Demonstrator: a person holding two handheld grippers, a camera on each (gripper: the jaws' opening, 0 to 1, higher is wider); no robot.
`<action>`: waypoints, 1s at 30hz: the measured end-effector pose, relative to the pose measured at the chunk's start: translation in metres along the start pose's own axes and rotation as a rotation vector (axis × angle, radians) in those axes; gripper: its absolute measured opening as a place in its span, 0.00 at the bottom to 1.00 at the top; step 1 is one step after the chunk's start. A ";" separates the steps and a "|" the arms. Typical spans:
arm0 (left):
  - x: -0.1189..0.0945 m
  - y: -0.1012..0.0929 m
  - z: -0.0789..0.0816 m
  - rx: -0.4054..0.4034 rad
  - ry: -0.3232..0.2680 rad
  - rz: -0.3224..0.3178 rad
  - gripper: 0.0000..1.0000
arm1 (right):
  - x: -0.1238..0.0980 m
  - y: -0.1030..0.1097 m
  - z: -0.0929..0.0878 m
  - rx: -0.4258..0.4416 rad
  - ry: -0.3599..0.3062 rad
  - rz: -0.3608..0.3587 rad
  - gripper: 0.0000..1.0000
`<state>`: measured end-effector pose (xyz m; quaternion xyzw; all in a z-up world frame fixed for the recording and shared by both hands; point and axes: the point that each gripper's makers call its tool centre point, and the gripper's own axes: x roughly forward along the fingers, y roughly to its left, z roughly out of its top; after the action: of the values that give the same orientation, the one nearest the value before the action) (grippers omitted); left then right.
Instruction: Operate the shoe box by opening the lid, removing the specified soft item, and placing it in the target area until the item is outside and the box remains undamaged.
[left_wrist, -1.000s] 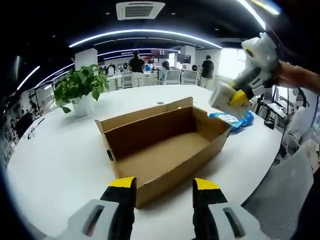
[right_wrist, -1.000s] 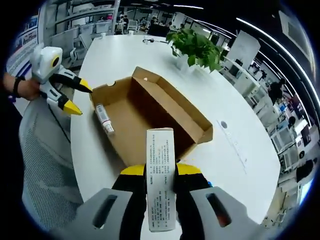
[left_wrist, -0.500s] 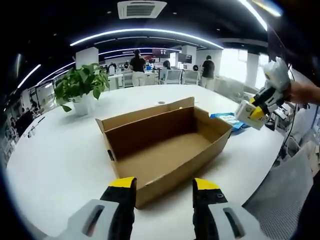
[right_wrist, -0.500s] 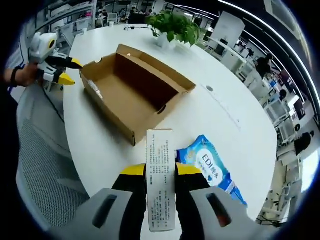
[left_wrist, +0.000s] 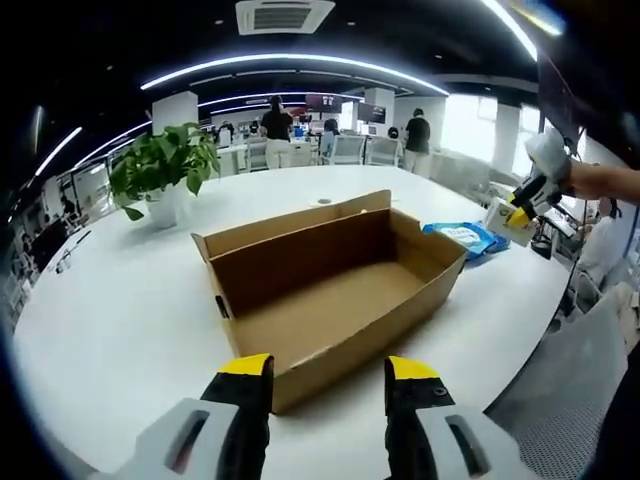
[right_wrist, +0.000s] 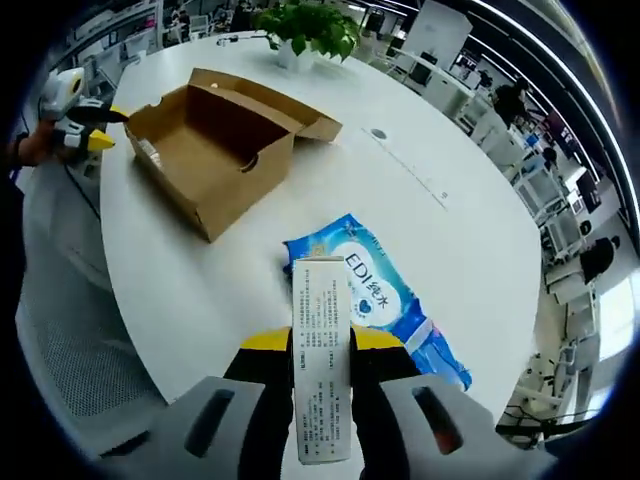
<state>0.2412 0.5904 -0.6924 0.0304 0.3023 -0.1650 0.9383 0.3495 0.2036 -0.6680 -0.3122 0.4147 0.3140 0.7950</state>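
— What has changed? The right gripper, clamped on the white carton, has moved off the shoe box and now hangs over the blue wipes pack.

— And the left gripper? Jaws apart, the box just ahead; a potted plant stands beyond on the white table.

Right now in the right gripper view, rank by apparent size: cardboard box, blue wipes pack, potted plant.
1. Cardboard box, though only slightly larger than the pack.
2. Blue wipes pack, which lies nearer the camera, so this order is unsure.
3. Potted plant, farthest away.
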 end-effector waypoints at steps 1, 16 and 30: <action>0.000 0.001 0.000 0.001 0.001 0.003 0.45 | 0.000 -0.005 -0.001 -0.002 0.005 -0.002 0.18; 0.000 0.009 -0.002 -0.006 0.014 0.052 0.45 | 0.019 -0.073 -0.025 -0.210 0.133 0.011 0.18; 0.001 0.010 -0.003 0.008 0.022 0.062 0.46 | 0.043 -0.125 -0.038 -0.444 0.236 0.009 0.18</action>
<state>0.2433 0.6000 -0.6957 0.0454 0.3110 -0.1367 0.9394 0.4461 0.1092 -0.6926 -0.5119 0.4269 0.3624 0.6514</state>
